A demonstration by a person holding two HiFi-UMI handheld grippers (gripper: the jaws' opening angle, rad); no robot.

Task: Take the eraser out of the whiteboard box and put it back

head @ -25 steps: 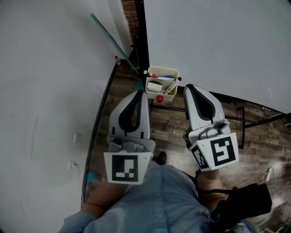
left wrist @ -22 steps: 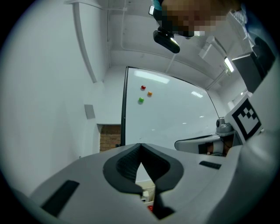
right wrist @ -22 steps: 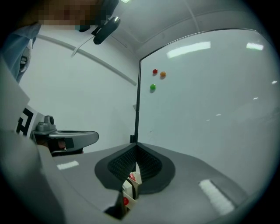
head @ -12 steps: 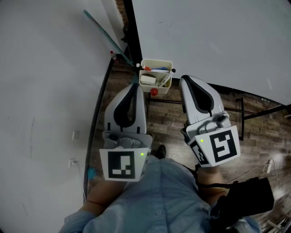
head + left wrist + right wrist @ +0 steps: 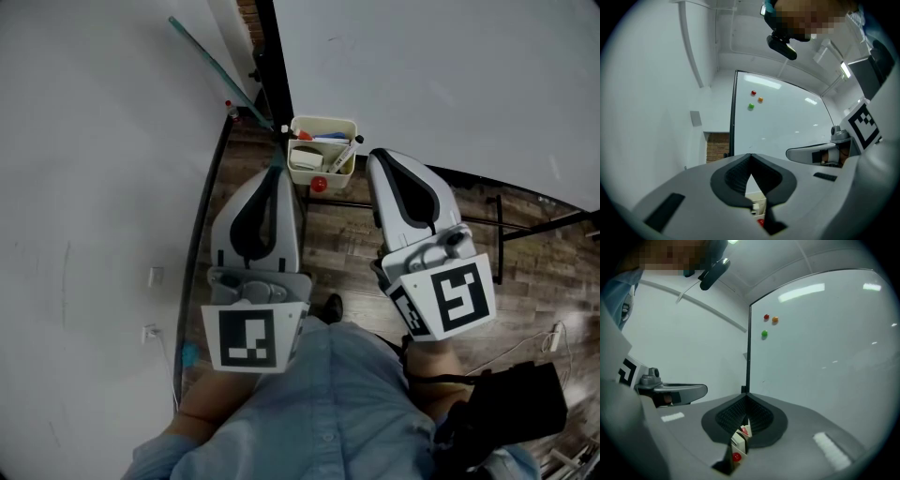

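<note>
Both claws are closed on nothing, the left claw [image 5: 278, 172] and right claw [image 5: 374, 157] flanking the whiteboard box [image 5: 324, 120], which hangs just ahead at 12 o'clock. The eraser [image 5: 304, 160], a pale blocky pad, sits in the box's left half beside the markers [image 5: 343, 155], seemingly lengthwise from 9 to 3, at about 1 o'clock from the nearer left claw. The box looks like smooth cream plastic with rounded corners and a round red magnet [image 5: 319, 185] on its front.

Dark brown wood-plank floor [image 5: 349, 246] runs between white wall [image 5: 94, 187], left, and whiteboard [image 5: 450, 84], right. Lying on it: black metal stand rails [image 5: 498, 251] far right, white cable [image 5: 530, 345] near right, dark shoe [image 5: 331, 306] near centre.
</note>
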